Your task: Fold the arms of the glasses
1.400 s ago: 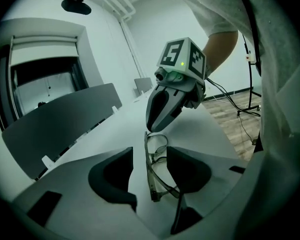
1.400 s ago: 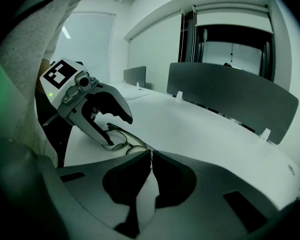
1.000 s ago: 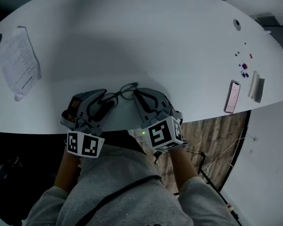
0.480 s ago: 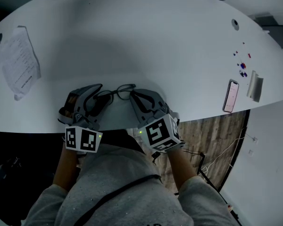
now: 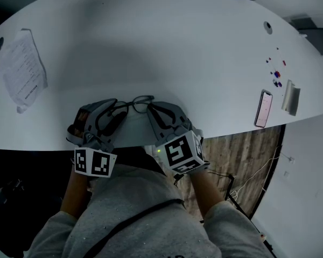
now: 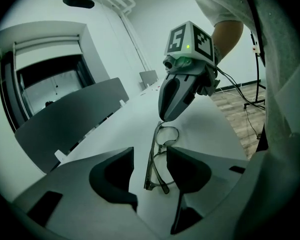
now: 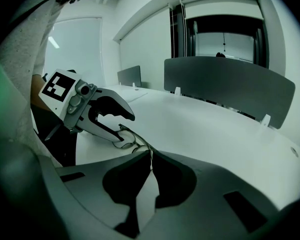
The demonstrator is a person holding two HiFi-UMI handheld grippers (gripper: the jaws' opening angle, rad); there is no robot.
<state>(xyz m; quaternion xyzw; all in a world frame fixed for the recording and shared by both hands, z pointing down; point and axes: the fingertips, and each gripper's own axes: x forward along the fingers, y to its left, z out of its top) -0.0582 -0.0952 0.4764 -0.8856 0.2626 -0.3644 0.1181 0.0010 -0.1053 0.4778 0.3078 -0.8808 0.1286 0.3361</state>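
Thin dark-framed glasses [image 5: 134, 105] lie on the white table [image 5: 177, 47] near its front edge, between my two grippers. My left gripper [image 5: 117, 110] is open; in the left gripper view the glasses [image 6: 157, 154] lie on the table in the gap between its fingers [image 6: 115, 171], touching neither. My right gripper [image 5: 151, 108] comes in from the right, shut on the frame's thin end. In the right gripper view a thin wire of the glasses [image 7: 131, 143] runs into its closed jaws, with the left gripper [image 7: 126, 129] open beyond.
A creased printed sheet [image 5: 22, 71] lies at the table's far left. A phone [image 5: 265, 109], a silver object [image 5: 292, 98] and several small coloured bits [image 5: 279, 77] sit at the right end. The table's front edge runs just under both grippers, with wooden floor [image 5: 242, 160] beyond.
Both grippers and the glasses have shifted slightly to the left, and the glasses now lie more level across the table. The right gripper has kept its grip.
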